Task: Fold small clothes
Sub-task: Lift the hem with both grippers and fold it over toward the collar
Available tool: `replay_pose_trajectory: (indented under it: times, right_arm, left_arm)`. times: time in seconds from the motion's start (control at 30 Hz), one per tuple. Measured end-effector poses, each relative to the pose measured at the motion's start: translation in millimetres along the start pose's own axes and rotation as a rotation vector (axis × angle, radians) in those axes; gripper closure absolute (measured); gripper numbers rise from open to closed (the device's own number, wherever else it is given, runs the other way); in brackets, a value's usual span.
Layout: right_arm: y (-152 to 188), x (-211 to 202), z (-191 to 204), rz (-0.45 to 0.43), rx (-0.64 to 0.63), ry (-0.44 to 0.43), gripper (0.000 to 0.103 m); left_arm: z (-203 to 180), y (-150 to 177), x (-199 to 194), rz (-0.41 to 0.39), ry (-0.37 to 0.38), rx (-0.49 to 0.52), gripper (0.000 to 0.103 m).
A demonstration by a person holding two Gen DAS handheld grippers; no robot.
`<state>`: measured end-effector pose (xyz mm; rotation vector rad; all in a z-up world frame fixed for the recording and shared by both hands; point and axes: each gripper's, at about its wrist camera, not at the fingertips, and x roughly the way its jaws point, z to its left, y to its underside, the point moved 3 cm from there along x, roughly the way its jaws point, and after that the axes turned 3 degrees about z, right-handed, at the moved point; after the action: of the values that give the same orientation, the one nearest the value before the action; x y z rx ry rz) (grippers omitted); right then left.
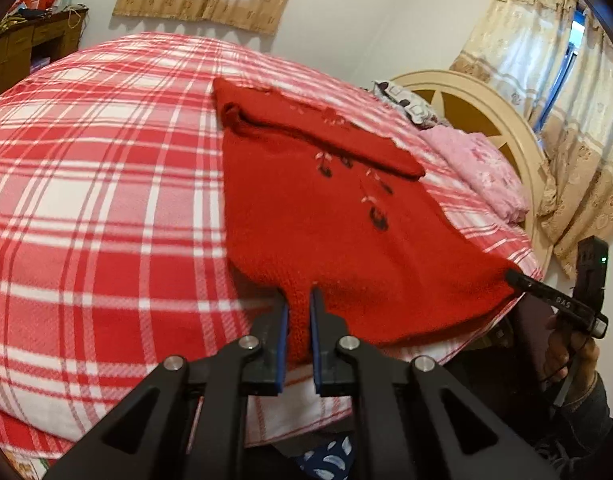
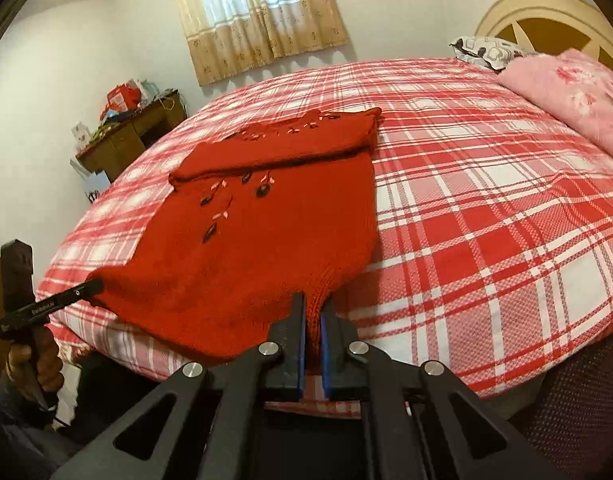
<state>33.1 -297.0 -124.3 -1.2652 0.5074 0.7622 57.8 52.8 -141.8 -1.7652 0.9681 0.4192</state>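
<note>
A small red knitted sweater [image 1: 318, 216] with dark embroidered flowers lies on the red and white plaid bed [image 1: 106, 184], its far part folded over. My left gripper [image 1: 299, 300] is shut on the sweater's near hem at the left corner. My right gripper [image 2: 313, 308] is shut on the sweater [image 2: 266, 232] at the near hem's right corner. The right gripper also shows in the left wrist view [image 1: 510, 276] at the hem's other corner. The left gripper shows in the right wrist view [image 2: 96, 286] likewise. The near hem is lifted slightly at the bed's edge.
A pink floral pillow [image 2: 578, 96] and a patterned pillow [image 2: 486, 50] lie by the cream headboard [image 1: 486, 108]. A cluttered wooden desk [image 2: 138, 132] stands by the far wall. Curtains [image 2: 258, 12] hang over the windows.
</note>
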Motion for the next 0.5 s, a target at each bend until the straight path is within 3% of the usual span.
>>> replay_pose_trajectory:
  times: [0.23, 0.5]
  right_arm:
    - [-32, -14, 0, -0.078, 0.030, -0.039, 0.098]
    - [-88, -15, 6, -0.159, 0.018, -0.057, 0.098]
  left_arm:
    - [-6, -25, -3, -0.034, 0.034, 0.015, 0.093]
    - [6, -64, -2, -0.069, 0.080, -0.069, 0.094]
